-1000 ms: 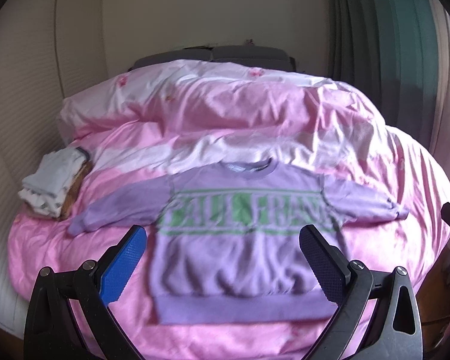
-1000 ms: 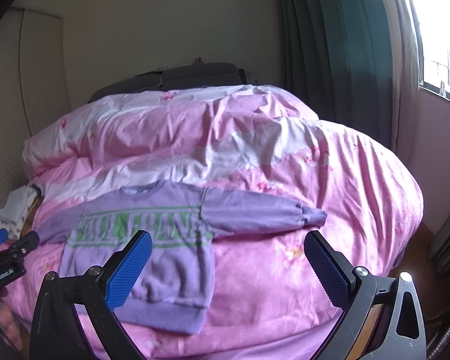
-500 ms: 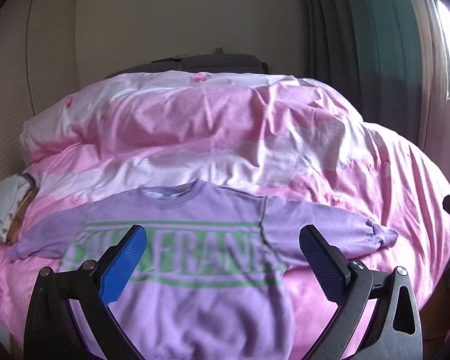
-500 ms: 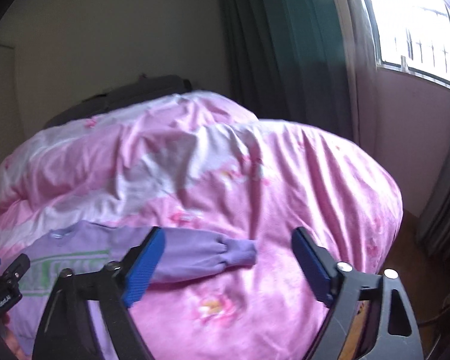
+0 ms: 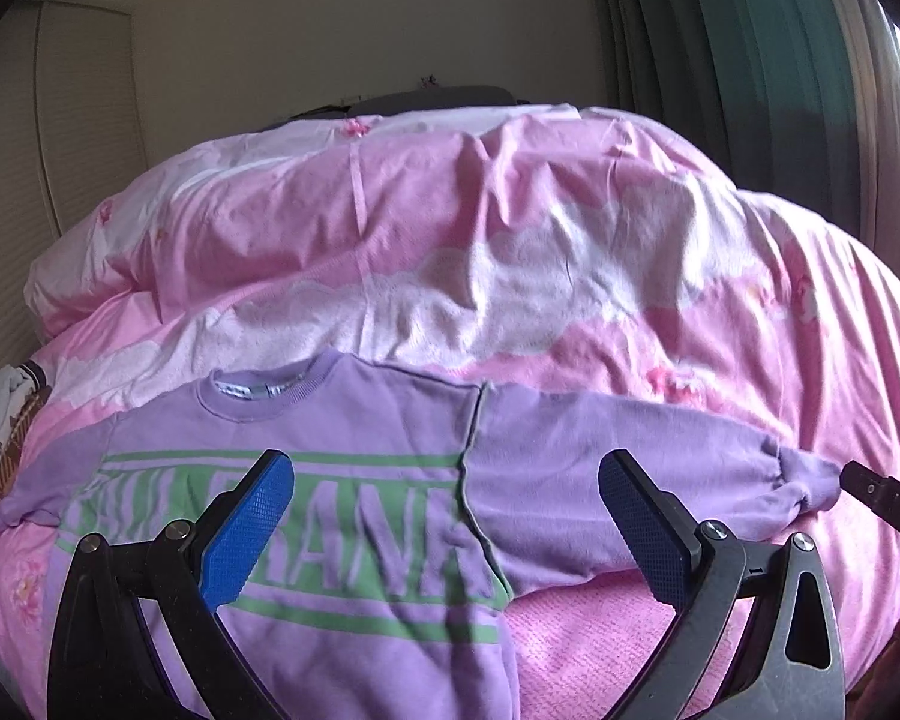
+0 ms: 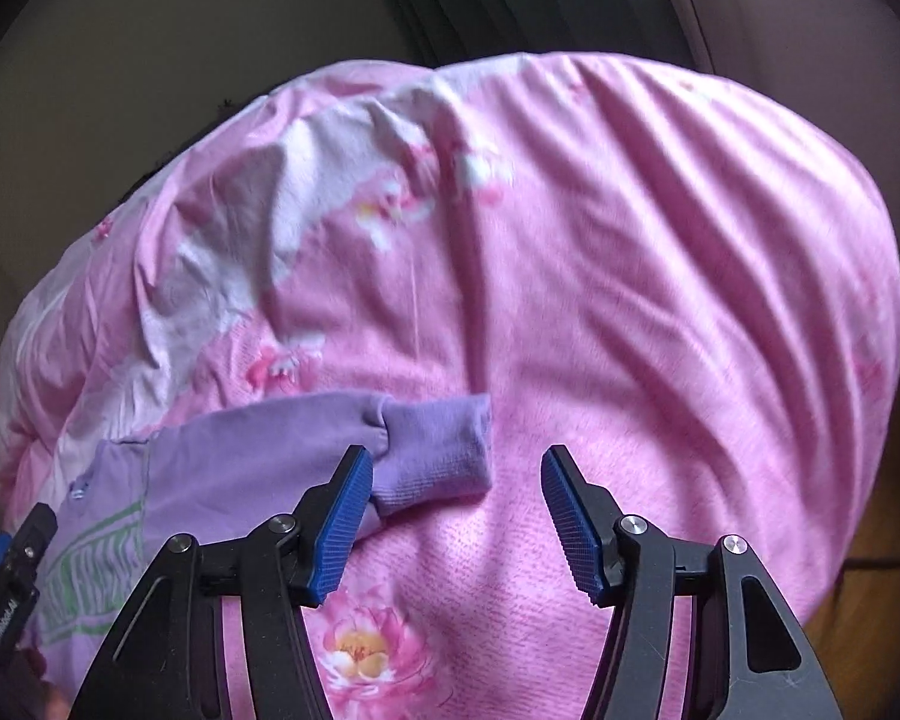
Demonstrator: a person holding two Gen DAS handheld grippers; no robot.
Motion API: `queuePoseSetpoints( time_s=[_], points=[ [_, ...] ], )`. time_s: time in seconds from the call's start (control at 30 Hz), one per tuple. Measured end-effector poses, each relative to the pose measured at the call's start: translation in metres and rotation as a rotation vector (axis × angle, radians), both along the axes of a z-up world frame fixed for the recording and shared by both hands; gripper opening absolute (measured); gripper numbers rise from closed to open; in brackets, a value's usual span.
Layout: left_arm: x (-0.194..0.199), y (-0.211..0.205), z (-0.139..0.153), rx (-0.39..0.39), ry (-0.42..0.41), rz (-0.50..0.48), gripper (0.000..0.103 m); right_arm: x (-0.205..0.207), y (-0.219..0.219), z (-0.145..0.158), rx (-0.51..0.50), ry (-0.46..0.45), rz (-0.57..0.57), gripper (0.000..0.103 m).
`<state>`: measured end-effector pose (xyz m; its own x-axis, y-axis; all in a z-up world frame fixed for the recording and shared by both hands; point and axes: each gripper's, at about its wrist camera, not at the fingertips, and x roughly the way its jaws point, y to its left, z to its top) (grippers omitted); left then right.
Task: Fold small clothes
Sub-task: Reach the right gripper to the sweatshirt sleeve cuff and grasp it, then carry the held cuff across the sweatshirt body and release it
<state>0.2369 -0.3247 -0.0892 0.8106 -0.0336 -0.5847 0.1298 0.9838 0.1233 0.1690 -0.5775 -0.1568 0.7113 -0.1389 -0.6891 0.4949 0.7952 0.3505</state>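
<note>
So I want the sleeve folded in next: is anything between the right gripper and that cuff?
Nothing visible: the right gripper is open, the sweatshirt cuff lying just ahead on the pink duvet.

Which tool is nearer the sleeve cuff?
Right. The right tool is open just short of the cuff; the left tool hangs over the sweatshirt's chest, a sleeve away.
</note>
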Motion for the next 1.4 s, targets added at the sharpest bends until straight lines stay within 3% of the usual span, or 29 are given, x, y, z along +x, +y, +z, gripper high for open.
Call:
queuePoseSetpoints(
  time_s=[0.23,0.4,0.47,0.63,0.97,1.2,1.4],
  points=[
    [0.007,-0.010,-0.011,0.026,0.010,0.009,0.103,0.012,-0.013,-0.029,0.237,-0.024,-0.050,0.060],
    [0.009,-0.012,-0.012,0.026,0.008,0.011,0.103,0.023,-0.012,-0.043,0.339,-0.026,-0.058,0.058],
    [0.010,-0.012,-0.012,0.028,0.009,0.012,0.103,0.027,-0.015,-0.045,0.358,-0.033,-0.071,0.052],
    [0.013,-0.009,-0.013,0.027,0.015,0.018,0.103,0.027,-0.025,-0.050,0.430,-0.064,-0.094,0.016],
    [0.010,0.037,0.005,0.011,0.010,0.074,0.103,0.024,0.015,0.020,0.219,-0.170,-0.012,0.014],
    [0.013,0.129,0.029,-0.034,-0.002,0.190,0.103,0.043,0.096,0.087,0.047,-0.235,0.129,0.014],
    [0.013,0.217,0.043,-0.055,-0.006,0.283,0.103,0.069,0.186,0.122,-0.097,-0.261,0.243,0.014]
  ],
)
